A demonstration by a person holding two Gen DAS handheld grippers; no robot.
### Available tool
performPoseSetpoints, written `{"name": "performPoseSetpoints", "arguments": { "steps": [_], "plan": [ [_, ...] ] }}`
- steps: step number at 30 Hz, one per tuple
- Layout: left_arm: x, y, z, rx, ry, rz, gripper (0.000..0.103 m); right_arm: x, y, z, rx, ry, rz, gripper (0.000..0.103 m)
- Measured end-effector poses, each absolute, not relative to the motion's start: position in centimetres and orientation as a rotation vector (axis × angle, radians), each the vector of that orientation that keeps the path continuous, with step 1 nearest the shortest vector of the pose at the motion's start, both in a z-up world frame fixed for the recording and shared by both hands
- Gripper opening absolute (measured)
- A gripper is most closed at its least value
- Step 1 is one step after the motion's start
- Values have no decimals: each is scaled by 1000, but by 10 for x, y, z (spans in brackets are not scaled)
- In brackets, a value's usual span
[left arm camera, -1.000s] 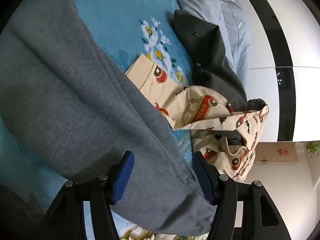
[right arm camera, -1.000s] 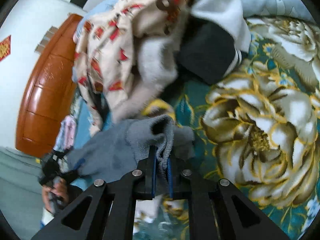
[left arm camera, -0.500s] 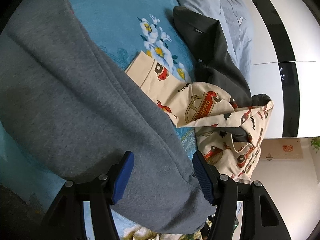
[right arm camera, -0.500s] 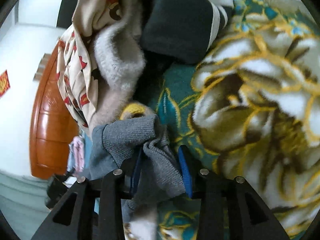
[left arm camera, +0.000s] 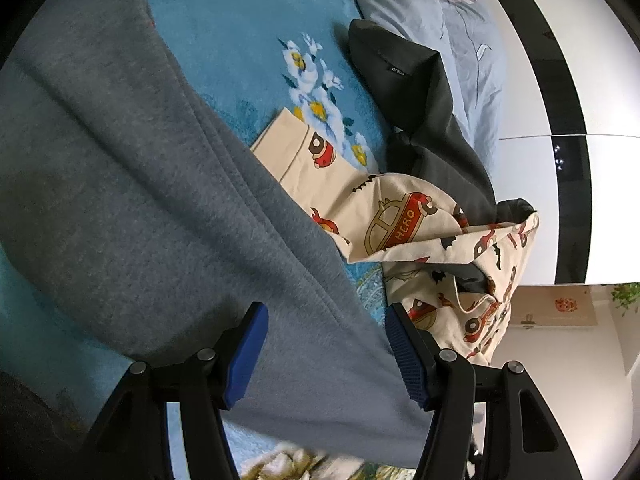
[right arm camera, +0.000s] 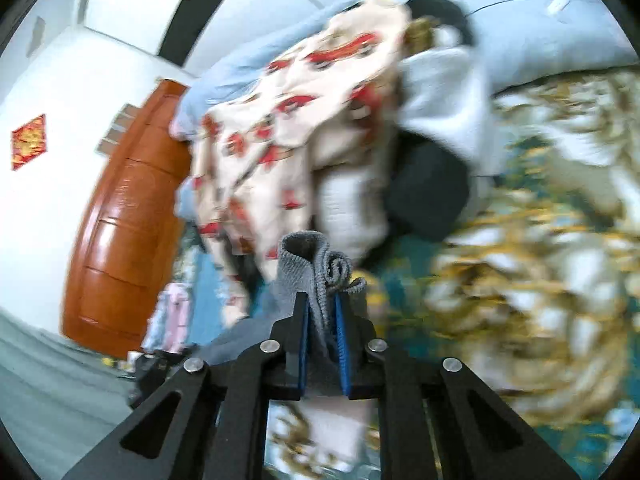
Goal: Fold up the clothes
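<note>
- My left gripper (left arm camera: 324,344) has its blue-padded fingers set wide. The grey garment (left arm camera: 132,200) passes between them and under them, but neither pad presses on it; I hold nothing on this side.
- In the left wrist view the grey garment lies spread on the bed cover (left arm camera: 240,20). Its long axis runs from the far left of the view down toward the fingers, with a stitched edge running diagonally to the right pad.
- Just right of that edge lies the cream car-print garment (left arm camera: 400,220), partly tucked under the grey one. A dark garment (left arm camera: 420,100) lies beyond it, toward the pale blue pillow (left arm camera: 460,20).
- My right gripper (right arm camera: 320,320) has its fingers drawn narrow, clamped on a bunched ribbed hem of the grey garment (right arm camera: 308,264). The fabric stands up above the pads and trails back below the fingers.
- Judgement: the right hand has the working end; the coming fold depends on carrying that hem along the garment's long axis toward the left gripper's side.
- Surface: a soft bed cover, blue with white flowers on the left, teal with large gold-and-white blooms (right arm camera: 520,280) on the right. The right wrist view is motion-blurred.
- Room: white wall with a black band, and a brown wooden headboard (right arm camera: 128,220) at the bed's far edge.
</note>
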State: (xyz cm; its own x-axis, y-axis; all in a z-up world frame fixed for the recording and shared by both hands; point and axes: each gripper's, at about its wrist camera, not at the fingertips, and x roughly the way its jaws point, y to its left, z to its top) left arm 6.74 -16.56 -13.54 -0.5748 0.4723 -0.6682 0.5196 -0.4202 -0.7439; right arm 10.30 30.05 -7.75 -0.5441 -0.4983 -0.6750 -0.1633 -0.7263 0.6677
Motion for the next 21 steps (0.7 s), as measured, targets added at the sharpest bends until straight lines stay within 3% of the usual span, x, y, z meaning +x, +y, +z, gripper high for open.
{"name": "performPoseSetpoints", "arguments": {
  "steps": [6, 10, 14, 21],
  "plan": [
    [68, -166, -132, 1434, 1669, -2204, 65, 109, 298, -112, 1560, -1155, -2357, 12],
    [68, -168, -136, 1449, 1672, -2169, 65, 93, 280, -86, 1503, -1146, -2341, 12],
    [55, -161, -148, 1577, 1608, -2124, 65, 82, 253, -29, 1434, -1013, -2296, 12],
    [77, -207, -103, 1256, 1818, -2278, 65, 57, 145, 5, 1396, -804, -2098, 12]
  ]
}}
